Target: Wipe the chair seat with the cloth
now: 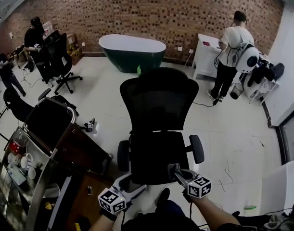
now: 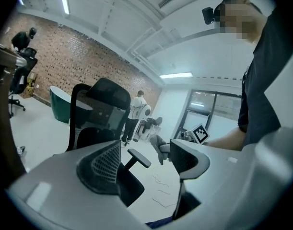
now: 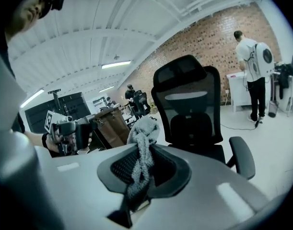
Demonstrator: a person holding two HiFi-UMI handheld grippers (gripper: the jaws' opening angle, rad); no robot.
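Right claw [image 3: 144, 169] is clamped on the grey cloth [image 3: 142, 133]. The cloth is bunched and sticks up out of the jaws. From the head view, it sits over the front right corner of the chair seat [image 1: 154, 155]; can't tell if it touches. Left claw [image 2: 146, 162] has its jaws wide apart with nothing between them, and is low by the seat's front left edge. The black mesh chair [image 1: 159, 100] faces the person, backrest upright.
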